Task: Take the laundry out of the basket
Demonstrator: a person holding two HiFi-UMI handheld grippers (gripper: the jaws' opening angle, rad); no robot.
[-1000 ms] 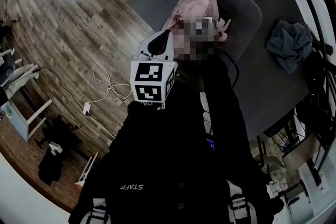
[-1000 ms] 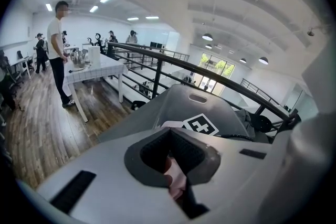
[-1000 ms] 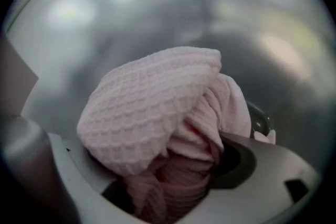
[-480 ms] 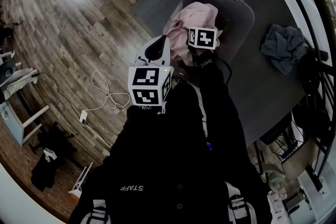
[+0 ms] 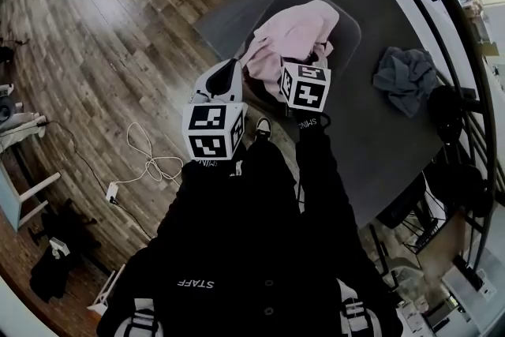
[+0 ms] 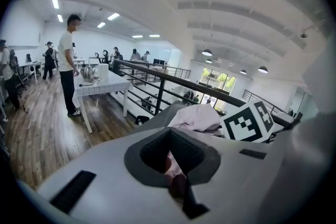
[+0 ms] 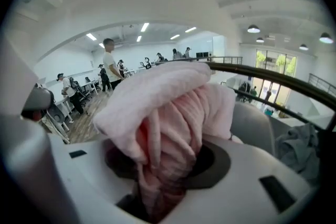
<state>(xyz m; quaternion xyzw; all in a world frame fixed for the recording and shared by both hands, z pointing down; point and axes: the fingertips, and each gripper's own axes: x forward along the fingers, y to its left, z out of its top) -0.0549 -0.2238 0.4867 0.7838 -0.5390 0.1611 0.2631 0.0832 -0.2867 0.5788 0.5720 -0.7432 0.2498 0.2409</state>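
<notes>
A grey laundry basket (image 5: 349, 21) stands on a dark table (image 5: 371, 130). A pink garment (image 5: 296, 31) bulges out of it. My right gripper (image 5: 298, 63) is above the basket's near side. Its jaws have just been closing and are shut on a thick bunch of that pink garment (image 7: 168, 107), which hides the right gripper's (image 7: 163, 181) fingertips. My left gripper (image 5: 237, 67) is at the garment's left edge. In the left gripper view a small fold of pink cloth (image 6: 169, 169) shows pinched in my left gripper (image 6: 173, 178).
A crumpled grey cloth (image 5: 404, 79) lies on the table right of the basket, also seen as a grey cloth (image 7: 296, 147) in the right gripper view. A railing (image 5: 461, 51) runs past the table. A white cable (image 5: 150, 162) lies on the wooden floor. A person (image 6: 67, 71) stands far off.
Both grippers have risen. The right one came up out of the basket with the pink garment, which now stands higher and more spread.
</notes>
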